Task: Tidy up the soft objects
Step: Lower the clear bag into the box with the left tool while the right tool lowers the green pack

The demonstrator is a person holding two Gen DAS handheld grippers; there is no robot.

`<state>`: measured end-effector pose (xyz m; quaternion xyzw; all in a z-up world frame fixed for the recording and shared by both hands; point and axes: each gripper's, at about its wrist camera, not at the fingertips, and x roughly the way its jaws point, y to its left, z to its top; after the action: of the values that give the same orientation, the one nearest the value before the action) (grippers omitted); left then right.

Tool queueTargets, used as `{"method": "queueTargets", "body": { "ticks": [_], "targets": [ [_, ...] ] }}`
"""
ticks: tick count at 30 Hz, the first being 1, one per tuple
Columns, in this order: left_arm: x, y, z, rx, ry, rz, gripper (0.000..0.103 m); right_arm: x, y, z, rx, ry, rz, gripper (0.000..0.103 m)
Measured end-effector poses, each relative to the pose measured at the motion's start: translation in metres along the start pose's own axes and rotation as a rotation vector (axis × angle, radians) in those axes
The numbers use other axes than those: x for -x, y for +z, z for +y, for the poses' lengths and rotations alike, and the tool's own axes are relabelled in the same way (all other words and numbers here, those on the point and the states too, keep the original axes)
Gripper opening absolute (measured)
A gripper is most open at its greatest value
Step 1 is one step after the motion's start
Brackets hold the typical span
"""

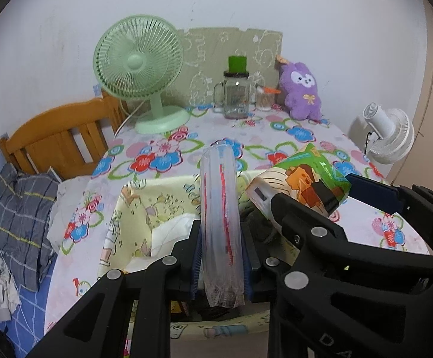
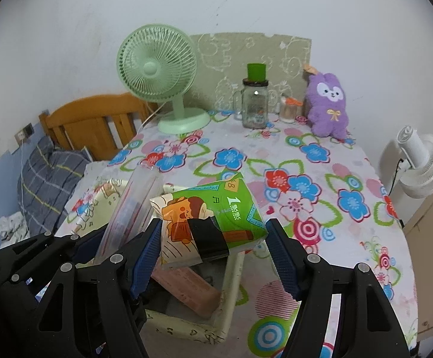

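L gripper (image 1: 222, 256) is pinching a clear plastic sleeve (image 1: 222, 208) w/ red lines inside, blue pads pressed tight on both sides; the sleeve sticks up and fwd over the yellow cartoon-print fabric box (image 1: 132, 205) sitting at the near edge of the floral tablecloth (image 1: 306, 137). R gripper (image 2: 213, 253) holds a green tissue pack (image 2: 213, 217) w/ an orange cartoon figure and a strip of black tape; the L pad presses the pack's side, the R pad seems to meet its other corner, so jaws are about half spread around the pack. Pack sits just above the box opening, right beside the sleeve, w/ the two nearly touching. Inside the box in the R wrist view: a pinkish brick-shaped item (image 2: 186, 286); in the L wrist view some white stuff (image 1: 168, 232), can't tell what. Toward the back of the table: green desk fan (image 1: 140, 68), glass mug jar (image 1: 235, 95) w/ a green cap, small clear cup (image 1: 265, 98) and a purple plush bunny (image 1: 301, 89) leaning near the wall, well apart from both grippers. White fan (image 2: 422, 164) stands off the table's R side. Wooden headboard (image 1: 55, 137) and grey plaid pillow (image 1: 22, 220) lie to the L.
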<state>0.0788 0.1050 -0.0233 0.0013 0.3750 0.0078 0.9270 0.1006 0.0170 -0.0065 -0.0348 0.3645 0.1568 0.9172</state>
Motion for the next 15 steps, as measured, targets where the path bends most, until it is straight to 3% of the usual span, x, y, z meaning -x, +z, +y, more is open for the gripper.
{"method": "queueTargets", "body": {
  "ticks": [5,7,15],
  "targets": [
    [-0.009,-0.006,0.006,0.021,-0.006,0.034,0.026,-0.013,-0.003,0.007,0.019,0.012,0.024,0.072],
    [-0.011,-0.008,0.01,0.026,-0.013,0.042,0.037,-0.016,-0.004,0.01,0.025,0.016,0.033,0.072],
    [-0.011,-0.006,0.019,0.027,0.025,0.021,0.061,-0.024,-0.003,0.021,0.048,0.04,0.039,0.072]
  ]
}}
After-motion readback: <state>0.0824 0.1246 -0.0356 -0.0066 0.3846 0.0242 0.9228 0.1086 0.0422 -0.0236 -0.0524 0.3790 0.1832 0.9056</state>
